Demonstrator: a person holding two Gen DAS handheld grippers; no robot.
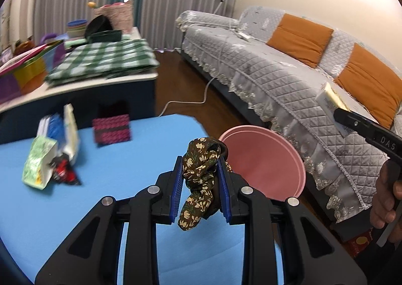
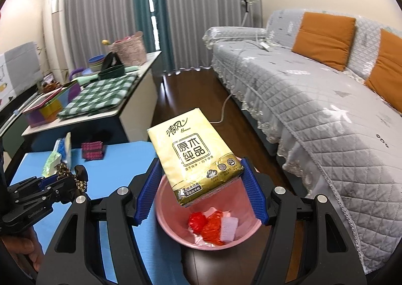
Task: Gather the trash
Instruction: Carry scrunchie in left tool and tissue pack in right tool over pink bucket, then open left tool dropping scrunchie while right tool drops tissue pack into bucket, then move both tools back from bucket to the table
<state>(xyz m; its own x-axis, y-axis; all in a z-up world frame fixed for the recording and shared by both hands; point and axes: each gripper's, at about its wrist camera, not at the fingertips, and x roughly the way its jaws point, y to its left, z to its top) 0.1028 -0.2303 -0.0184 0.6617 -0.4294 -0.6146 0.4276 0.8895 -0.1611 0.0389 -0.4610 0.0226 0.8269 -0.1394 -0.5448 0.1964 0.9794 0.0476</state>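
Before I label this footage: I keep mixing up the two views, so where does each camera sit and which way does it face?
Left wrist: on the left claw gripping a brown floral cloth scrunchie, facing the pink plastic bin; a hand shows.
Right wrist: on the right claw gripping a gold tissue pack, looking down into the bin.
Shared: bin, blue tabletop, grey quilted sofa.

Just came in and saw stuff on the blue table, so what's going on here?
A person is clearing trash with handheld tongs in each hand. The left tongs are clamped on a brown floral fabric scrunchie beside the round pink plastic bin. The right tongs grip a gold tissue packet above that bin, which already holds red wrappers. A green carton and a magenta patterned box are still on the blue table.
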